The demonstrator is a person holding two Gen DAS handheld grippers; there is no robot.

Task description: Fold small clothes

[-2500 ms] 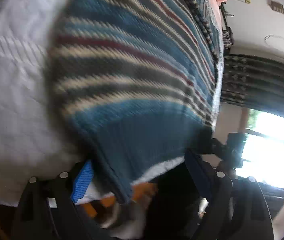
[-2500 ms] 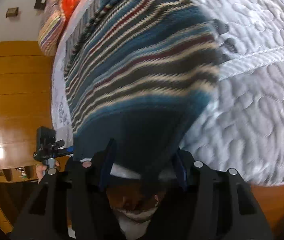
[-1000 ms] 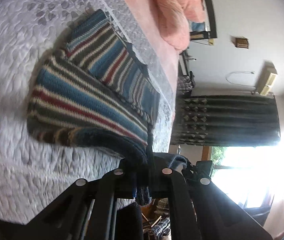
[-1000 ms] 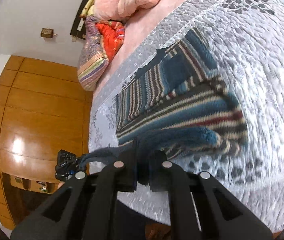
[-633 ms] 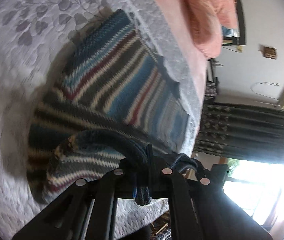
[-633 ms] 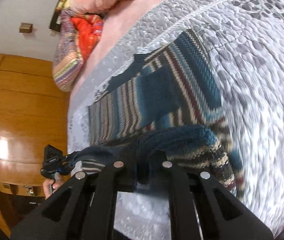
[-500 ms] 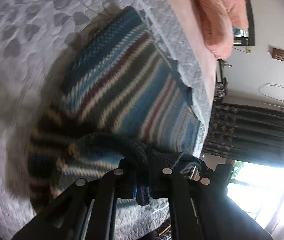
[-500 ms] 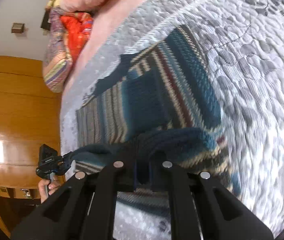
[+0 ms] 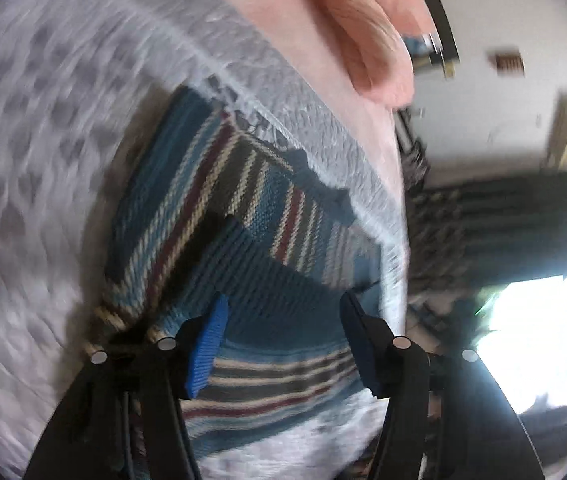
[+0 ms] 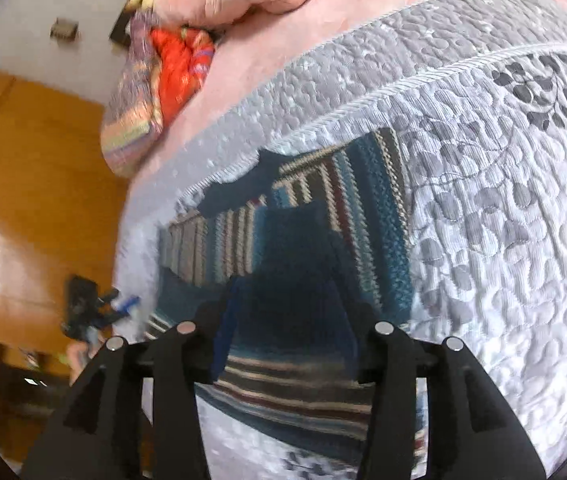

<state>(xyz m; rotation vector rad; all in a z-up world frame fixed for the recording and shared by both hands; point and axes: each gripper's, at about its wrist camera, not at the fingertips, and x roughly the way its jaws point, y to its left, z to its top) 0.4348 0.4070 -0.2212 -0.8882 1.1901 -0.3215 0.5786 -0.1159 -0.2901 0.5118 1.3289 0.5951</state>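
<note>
Both jaws stand spread: left gripper [image 9: 283,340] and right gripper [image 10: 287,340] hover over the folded striped knit sweater [image 9: 243,248] ahead; next fold needs a fresh edge pinch.

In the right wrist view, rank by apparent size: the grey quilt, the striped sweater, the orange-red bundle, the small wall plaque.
1. grey quilt
2. striped sweater
3. orange-red bundle
4. wall plaque

The bundle and plaque lie far back, so nearness to the camera exaggerates the sweater's lead.
</note>
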